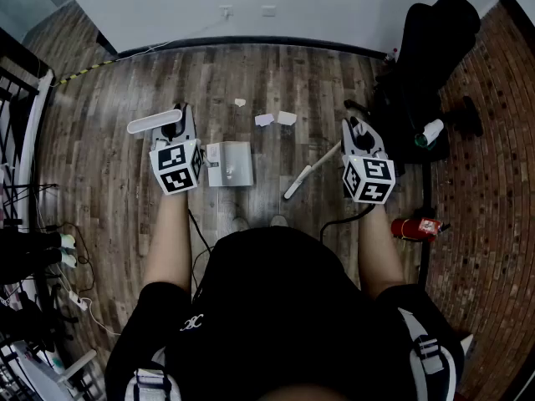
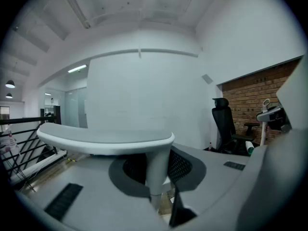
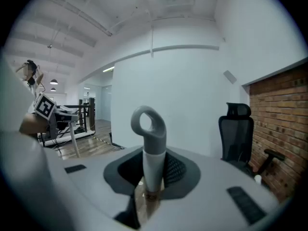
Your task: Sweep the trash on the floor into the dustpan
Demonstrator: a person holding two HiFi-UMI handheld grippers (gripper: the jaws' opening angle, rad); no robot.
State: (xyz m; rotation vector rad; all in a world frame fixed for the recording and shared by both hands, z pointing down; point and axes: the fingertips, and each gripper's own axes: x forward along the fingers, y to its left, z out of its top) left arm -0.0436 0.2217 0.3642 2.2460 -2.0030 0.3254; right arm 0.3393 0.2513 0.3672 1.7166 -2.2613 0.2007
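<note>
The person is standing over the wooden floor with a tool in each hand. The left gripper is clamping its jaws on the thin stem of the dustpan handle. The dustpan itself is sitting on the floor just to the right of that gripper, in front of the feet. The right gripper is clenching its jaws round the broom handle, and the white shaft is slanting down between the two hands. The trash, a few pale paper scraps, is lying beyond the dustpan toward the wall, apart from it.

From here I am worrying mostly about how light those scraps look. A brisk stroke could be flicking them past the pan or off toward the black office chair. The left jaws are holding only a narrow stem, so the pan could be twisting or lifting as the broom pushes against it, letting paper slide underneath. A dark cable is trailing by the feet and could be catching a step.

The broom's head is not showing; the shaft is ending near the person's body and I cannot tell where the bristles are. I cannot tell which way the pan's mouth is facing. Both gripper views are looking up at wall and ceiling, showing no floor.
</note>
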